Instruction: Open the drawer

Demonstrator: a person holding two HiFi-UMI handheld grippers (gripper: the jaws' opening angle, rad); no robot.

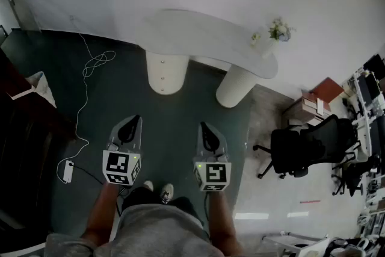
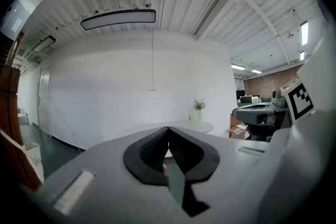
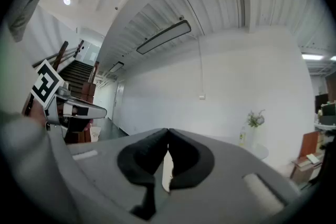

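Drawer: not in sight in any view; nothing ahead of either gripper shows a drawer front or a handle.
Likeliest place: the dark wooden furniture (image 1: 24,123) well off to the left of the left gripper (image 1: 133,123), though I cannot tell whether it has a drawer.
Handling: I would expect a rigid front that slides straight out with some drag, not fragile.
Where to take hold: by the handle or the front lip, pulling squarely so it does not jam.
Left gripper state: jaws closed together, nothing between them.
Right gripper (image 1: 204,128) state: jaws pressed together, empty.
Pose: both forearms reach forward from the waist, side by side but apart. The grippers point about level, the left a shade downward.
Ahead: the white tabletop (image 1: 198,39) with its flower vase (image 1: 278,30) stands well beyond both grippers.
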